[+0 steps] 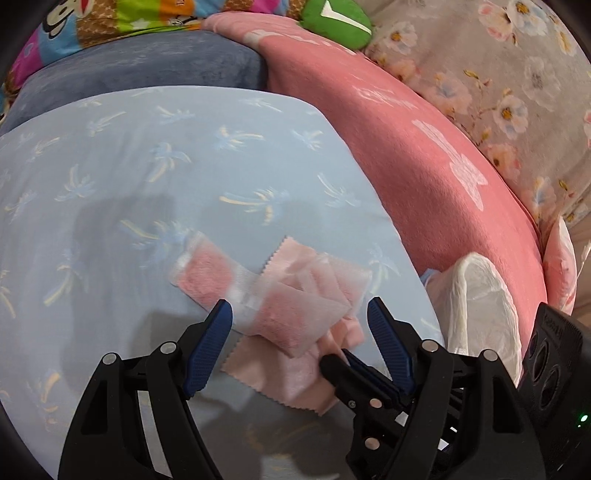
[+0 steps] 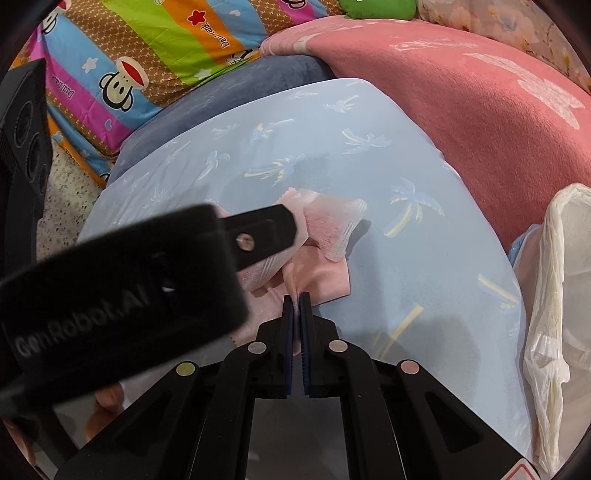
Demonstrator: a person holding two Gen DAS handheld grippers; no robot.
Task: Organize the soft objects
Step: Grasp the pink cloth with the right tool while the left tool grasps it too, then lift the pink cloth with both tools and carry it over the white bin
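The right gripper (image 2: pixel 296 297) is pinched closed on the near edge of a pink cloth (image 2: pixel 325 277) lying on a pale blue palm-print sheet (image 2: pixel 369 147). The left gripper (image 1: pixel 299 314) hangs wide open over two wrapped pink towels (image 1: pixel 295 314) atop the cloth. Farther back lie one pink blanket (image 1: pixel 424 166) and one green plush (image 1: pixel 332 22). Only the right view shows a striped cartoon cushion (image 2: pixel 147 55).

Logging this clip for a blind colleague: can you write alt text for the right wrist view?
The right gripper is shut on the edge of a pale pink cloth lying on a light blue palm-print sheet. The black left gripper crosses over a small pink towel in a translucent white wrapper; a pink fleece blanket lies behind.
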